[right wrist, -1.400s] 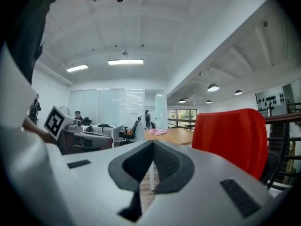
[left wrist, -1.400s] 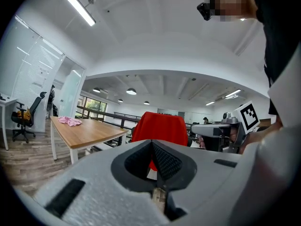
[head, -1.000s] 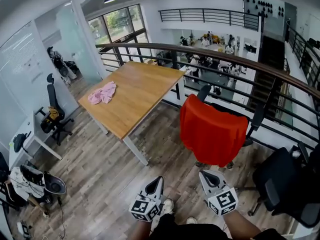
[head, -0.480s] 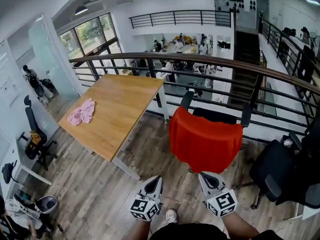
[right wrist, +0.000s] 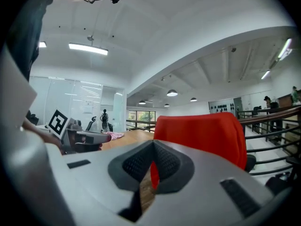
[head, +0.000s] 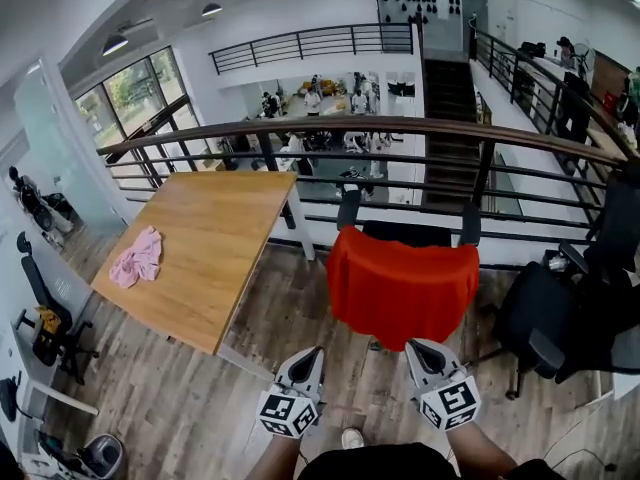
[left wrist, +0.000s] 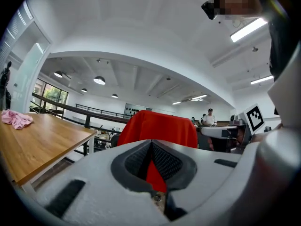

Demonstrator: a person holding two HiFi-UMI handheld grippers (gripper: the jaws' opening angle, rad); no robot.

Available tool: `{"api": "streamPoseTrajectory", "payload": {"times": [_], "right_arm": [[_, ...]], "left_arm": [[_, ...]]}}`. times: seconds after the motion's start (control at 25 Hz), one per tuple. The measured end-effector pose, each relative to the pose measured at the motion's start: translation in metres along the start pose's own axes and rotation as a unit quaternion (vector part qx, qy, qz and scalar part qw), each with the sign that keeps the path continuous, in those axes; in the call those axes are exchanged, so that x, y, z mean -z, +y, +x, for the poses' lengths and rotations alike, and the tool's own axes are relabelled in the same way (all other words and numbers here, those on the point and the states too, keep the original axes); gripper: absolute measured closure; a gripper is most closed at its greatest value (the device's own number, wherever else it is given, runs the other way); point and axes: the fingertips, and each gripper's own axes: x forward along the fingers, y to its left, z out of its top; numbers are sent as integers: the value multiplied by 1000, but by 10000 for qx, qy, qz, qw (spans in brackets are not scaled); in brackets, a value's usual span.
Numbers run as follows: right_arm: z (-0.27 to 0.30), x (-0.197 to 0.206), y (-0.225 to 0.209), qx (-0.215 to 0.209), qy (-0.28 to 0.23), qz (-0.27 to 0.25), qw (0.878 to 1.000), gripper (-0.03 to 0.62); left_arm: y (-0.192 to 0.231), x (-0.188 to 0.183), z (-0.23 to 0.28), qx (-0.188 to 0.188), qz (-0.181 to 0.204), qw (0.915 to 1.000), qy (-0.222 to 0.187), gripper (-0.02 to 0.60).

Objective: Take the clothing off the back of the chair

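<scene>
Red soft fabric garment (head: pixel 403 288) hung draped over the backrest of a black office chair (head: pixel 405 233). It was straight ahead of the left gripper (head: pixel 308 360) & right gripper (head: pixel 420 353), just beyond their tips, touching neither. It looked light & limp, prob. clinging a bit to the backrest. It'd likely sag & bunch once lifted; nothing fragile.

Best hold, imo: the top edge where it folded over the backrest, one pinch near each upper corner, then up & off to avoid snagging.

Left gripper was clenched, pads together w/ nothing btwn them. Right gripper was likewise closed & empty. Both pointed level at the garment.

Light wooden rectangular table (head: pixel 215 258) lay off to the left of the left gripper, w/ a crumpled pink cloth (head: pixel 135 260) on it. Dark metal railing (head: pixel 400 126) ran behind the chair.
</scene>
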Motion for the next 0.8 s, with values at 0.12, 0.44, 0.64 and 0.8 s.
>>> {"api": "streamPoseTrajectory", "payload": {"times": [0.12, 0.44, 0.64, 0.8], "right_arm": [[5, 1, -1, 296, -22, -5, 9996, 591], [-6, -8, -38, 1115, -41, 44, 9937, 589], [-13, -13, -80, 1596, -66, 52, 9871, 589], [-21, -16, -111, 1809, -66, 132, 9834, 589]], "left_arm": [[13, -2, 8, 226, 24, 9997, -1, 566], [34, -11, 44, 608, 65, 9981, -52, 566], [45, -21, 76, 709, 131, 9973, -141, 566], [48, -29, 100, 718, 204, 9972, -68, 566]]}}
